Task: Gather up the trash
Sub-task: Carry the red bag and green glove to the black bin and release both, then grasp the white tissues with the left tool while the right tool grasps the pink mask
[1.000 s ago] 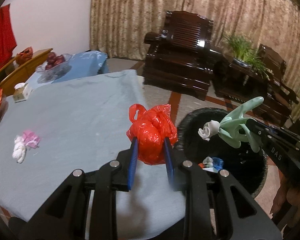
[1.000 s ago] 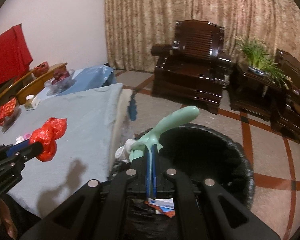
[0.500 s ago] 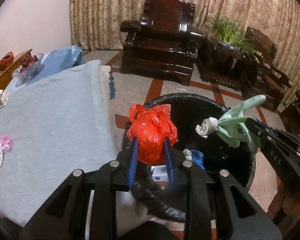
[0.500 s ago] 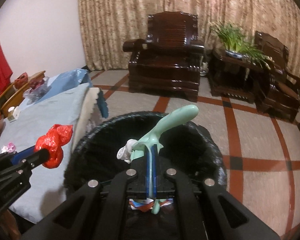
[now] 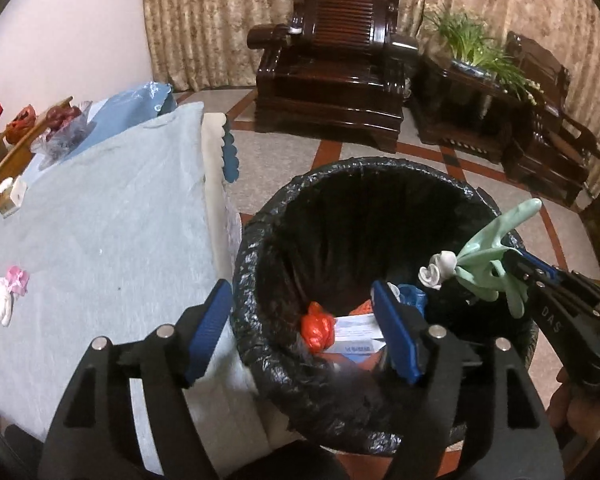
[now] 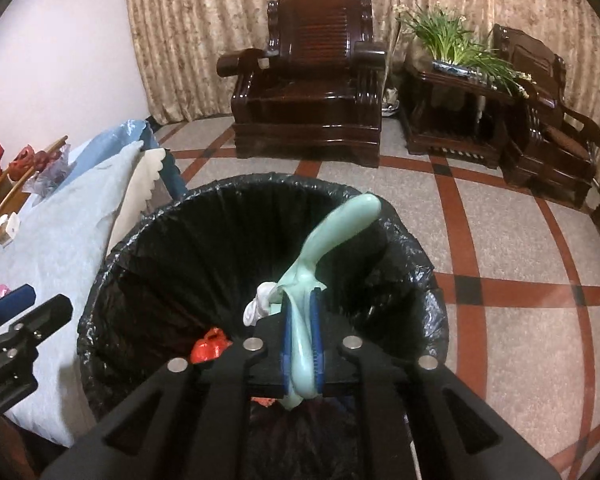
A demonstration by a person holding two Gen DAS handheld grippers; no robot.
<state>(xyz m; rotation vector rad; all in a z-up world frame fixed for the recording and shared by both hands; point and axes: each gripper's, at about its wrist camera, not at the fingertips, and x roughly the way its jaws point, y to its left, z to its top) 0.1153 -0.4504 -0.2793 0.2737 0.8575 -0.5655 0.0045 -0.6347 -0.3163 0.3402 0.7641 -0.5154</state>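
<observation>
left claw spread wide over the round bin lined with black plastic, nothing between its blue pads; its jaws have just been opening. the crumpled red plastic bag lies at the bin bottom beside white paper. right claw above the bin's near side, jaws just eased apart a little, the limp mint-green rubber glove between the pads, its white rolled cuff sticking out left. pink-and-white wad sits on the grey-blue bench cloth.
</observation>
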